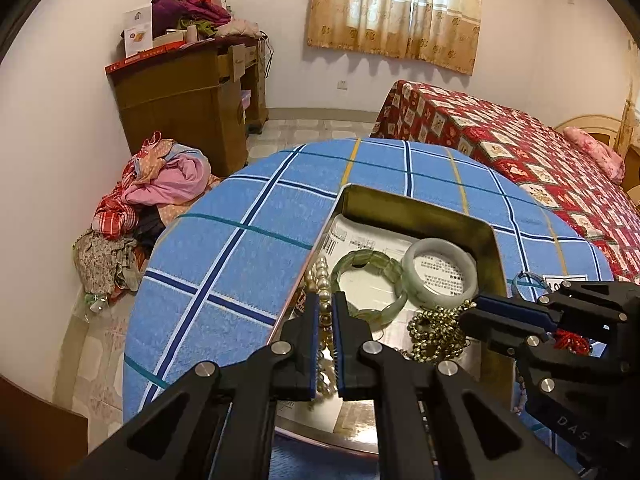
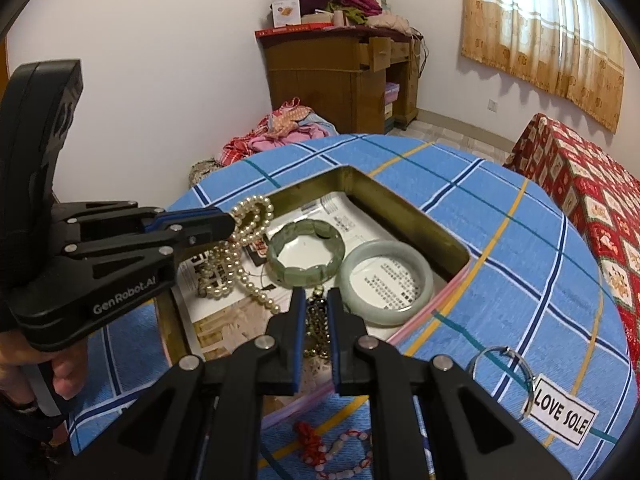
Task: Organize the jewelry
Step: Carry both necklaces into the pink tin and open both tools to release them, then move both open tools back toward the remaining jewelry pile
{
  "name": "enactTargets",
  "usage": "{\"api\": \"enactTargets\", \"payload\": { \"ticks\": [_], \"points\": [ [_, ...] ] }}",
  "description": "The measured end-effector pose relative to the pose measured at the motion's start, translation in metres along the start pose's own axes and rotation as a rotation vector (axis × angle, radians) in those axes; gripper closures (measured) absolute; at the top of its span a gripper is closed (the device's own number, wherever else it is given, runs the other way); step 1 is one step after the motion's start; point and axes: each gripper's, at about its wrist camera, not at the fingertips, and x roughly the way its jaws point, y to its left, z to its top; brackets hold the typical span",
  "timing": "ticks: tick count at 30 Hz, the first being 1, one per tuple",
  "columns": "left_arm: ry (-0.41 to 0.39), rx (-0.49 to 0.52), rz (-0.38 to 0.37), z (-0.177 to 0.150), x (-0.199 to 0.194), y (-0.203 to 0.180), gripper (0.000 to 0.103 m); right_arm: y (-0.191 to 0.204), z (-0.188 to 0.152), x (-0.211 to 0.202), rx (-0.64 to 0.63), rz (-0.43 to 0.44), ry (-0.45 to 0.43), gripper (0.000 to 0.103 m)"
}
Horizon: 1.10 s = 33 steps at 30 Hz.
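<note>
while the left gripper [image 2: 232, 222] pinches the pearl necklace [image 2: 240, 248] over the tin [image 2: 404, 204], right gripper [image 2: 316, 300] clamps the brass bead strand [image 2: 316, 320]

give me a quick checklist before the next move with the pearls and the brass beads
1. Left tool shut on the pearl necklace: ok.
2. Pearls fully lifted: not ok, the lower loops lie on the paper in the tin box.
3. Right tool around the brass bead strand: ok; shut on it: cannot tell.
4. Pearls clear of the brass beads: cannot tell.
5. Green segmented bracelet and jade bangle in the box: ok.
6. All jewelry boxed: not ok, the red-and-white bead bracelet and tagged silver bangle lie on the tablecloth.
</note>
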Motion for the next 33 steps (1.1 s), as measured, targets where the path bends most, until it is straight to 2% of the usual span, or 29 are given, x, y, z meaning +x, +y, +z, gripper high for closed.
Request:
{"api": "enactTargets", "payload": {
  "ticks": [7,9,11,12,13,14,16,20,26,33],
  "points": [
    [-0.007,0.004,0.003,-0.002,0.0,-0.002,0.097,-0.003,-0.004,0.004,0.01,0.003,0.018,0.089],
    [-0.014,0.01,0.0,-0.002,-0.003,-0.004,0.093,-0.006,-0.004,0.003,0.022,-0.004,0.015,0.083],
    [-0.02,0.014,0.01,-0.001,-0.006,-0.005,0.074,-0.007,-0.004,-0.001,0.031,-0.007,0.001,0.072],
    [-0.031,0.01,0.02,-0.001,-0.009,-0.004,0.05,-0.008,-0.005,-0.002,0.034,-0.011,-0.004,0.071],
    [-0.046,0.004,0.036,0.0,-0.012,-0.003,0.03,-0.009,-0.005,-0.004,0.039,-0.014,-0.009,0.069],
    [-0.071,-0.003,0.048,-0.001,-0.017,-0.002,0.027,-0.01,-0.005,-0.006,0.044,-0.012,-0.012,0.067],
    [-0.089,-0.012,0.038,-0.001,-0.023,0.002,0.026,-0.012,-0.006,-0.011,0.058,-0.013,-0.026,0.064],
    [-0.1,-0.058,0.05,-0.003,-0.028,0.012,0.026,-0.019,-0.009,-0.019,0.089,-0.039,-0.038,0.051],
    [-0.089,-0.081,0.069,-0.009,-0.031,0.007,0.026,-0.028,-0.021,-0.029,0.107,-0.047,-0.034,0.05],
    [-0.092,-0.01,0.052,-0.017,-0.038,-0.03,0.026,-0.049,-0.04,-0.056,0.136,-0.084,-0.052,0.044]
  ]
}}
